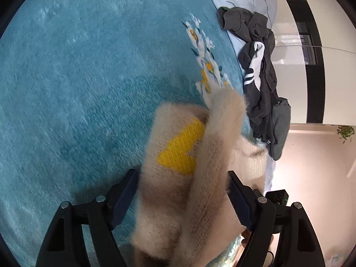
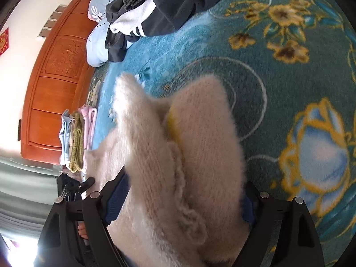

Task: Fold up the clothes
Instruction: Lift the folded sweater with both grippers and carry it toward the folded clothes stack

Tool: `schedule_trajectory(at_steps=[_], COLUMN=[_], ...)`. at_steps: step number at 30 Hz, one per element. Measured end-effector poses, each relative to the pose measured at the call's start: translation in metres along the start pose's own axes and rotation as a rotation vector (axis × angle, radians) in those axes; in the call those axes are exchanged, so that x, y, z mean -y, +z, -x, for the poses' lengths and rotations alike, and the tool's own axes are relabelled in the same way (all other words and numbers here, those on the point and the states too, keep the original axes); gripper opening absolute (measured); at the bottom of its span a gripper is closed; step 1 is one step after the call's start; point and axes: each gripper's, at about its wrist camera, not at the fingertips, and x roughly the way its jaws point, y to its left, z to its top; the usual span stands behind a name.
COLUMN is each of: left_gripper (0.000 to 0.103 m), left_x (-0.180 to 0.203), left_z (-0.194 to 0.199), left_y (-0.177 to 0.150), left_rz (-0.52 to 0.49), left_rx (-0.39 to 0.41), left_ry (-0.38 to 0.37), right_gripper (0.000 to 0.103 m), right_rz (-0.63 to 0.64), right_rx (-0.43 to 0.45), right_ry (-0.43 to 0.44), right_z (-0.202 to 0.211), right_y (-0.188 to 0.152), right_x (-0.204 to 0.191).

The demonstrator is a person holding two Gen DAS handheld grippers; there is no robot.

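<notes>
A teal plush blanket (image 1: pixel 77 77) patterned with white and yellow flowers covers the bed and fills most of both wrist views, its larger blue-and-gold blooms (image 2: pixel 320 160) showing at 3 o'clock in the right view. A carved orange-brown wooden headboard (image 2: pixel 57 84) stands at 9 o'clock in that view, with a pale blue pillow (image 2: pixel 95 44) at 11 o'clock. A white wall and black-framed glass (image 1: pixel 311 51) run along 2 o'clock in the left view.

A fuzzy cream sweater (image 1: pixel 178 178) bearing a yellow heart (image 1: pixel 180 149) is bunched between both tools at 6 o'clock, lifted off the blanket. A heap of dark grey clothes with white stripes (image 1: pixel 262 71) lies at 2 o'clock in the left view, just beside the sweater's sleeve. A small stack of folded garments (image 2: pixel 75 138), pink, olive and pale blue, sits at 9 o'clock in the right view near the blanket's edge.

The left gripper (image 1: pixel 182 191) has its jaws spread with the sweater bulging between them. The right gripper (image 2: pixel 182 195) likewise straddles the knit (image 2: pixel 178 178); whether either pinches the fabric cannot be told.
</notes>
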Motion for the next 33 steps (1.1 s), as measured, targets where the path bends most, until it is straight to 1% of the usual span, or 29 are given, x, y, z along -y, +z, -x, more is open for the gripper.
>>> schedule_trajectory(at_steps=[2, 3, 6, 8, 9, 11, 13, 15, 16, 18, 19, 20, 21, 24, 28, 33], left_gripper=[0.081, 0.081, 0.081, 0.08, 0.079, 0.069, 0.064, 0.06, 0.058, 0.054, 0.052, 0.05, 0.048, 0.044, 0.04, 0.037], left_x=[0.001, 0.004, 0.01, 0.011, 0.012, 0.015, 0.018, 0.016, 0.014, 0.014, 0.016, 0.017, 0.018, 0.02, 0.024, 0.035], left_z=[-0.007, -0.008, -0.009, -0.008, -0.008, -0.008, -0.007, -0.005, -0.004, -0.002, -0.001, 0.001, 0.003, 0.01, 0.021, 0.053], left_y=[-0.005, -0.007, -0.012, -0.014, -0.015, -0.018, -0.018, -0.021, -0.022, -0.024, -0.026, -0.027, -0.029, -0.032, -0.032, -0.023], left_rz=[-0.001, -0.023, -0.055, -0.057, -0.064, -0.08, -0.092, -0.093, -0.093, -0.096, -0.1, -0.104, -0.108, -0.116, -0.106, -0.129], left_rx=[-0.062, -0.075, -0.096, -0.088, -0.083, -0.073, -0.063, -0.054, -0.05, -0.041, -0.037, -0.03, -0.027, -0.016, 0.015, 0.102], left_ry=[-0.032, -0.026, -0.01, -0.004, 0.01, 0.04, 0.07, 0.083, 0.087, 0.094, 0.097, 0.098, 0.097, 0.094, 0.067, 0.031], right_gripper=[0.086, 0.086, 0.086, 0.086, 0.086, 0.086, 0.085, 0.084, 0.082, 0.068, 0.064, 0.057, 0.053, 0.049, 0.047, 0.045], right_rz=[-0.019, -0.032, -0.051, -0.051, -0.057, -0.073, -0.072, -0.067, -0.064, -0.059, -0.057, -0.054, -0.052, -0.044, -0.034, 0.056], right_rx=[0.0, -0.003, -0.026, -0.033, -0.031, -0.027, -0.028, -0.027, -0.027, -0.027, -0.027, -0.026, -0.026, -0.026, -0.025, -0.044], right_ry=[0.028, 0.042, 0.063, 0.065, 0.062, 0.051, 0.035, 0.019, 0.012, -0.004, -0.012, -0.02, -0.028, -0.051, -0.082, -0.048], right_z=[0.002, 0.003, 0.004, 0.004, 0.003, 0.002, 0.003, 0.005, 0.006, 0.008, 0.009, 0.01, 0.011, 0.014, 0.017, 0.003], right_y=[-0.005, -0.007, -0.015, -0.019, -0.019, -0.019, -0.017, -0.015, -0.014, -0.012, -0.01, -0.009, -0.008, -0.005, -0.001, 0.024], right_x=[0.002, 0.003, 0.006, 0.005, 0.004, 0.004, -0.001, -0.007, -0.01, -0.016, -0.019, -0.021, -0.024, -0.033, -0.045, -0.098])
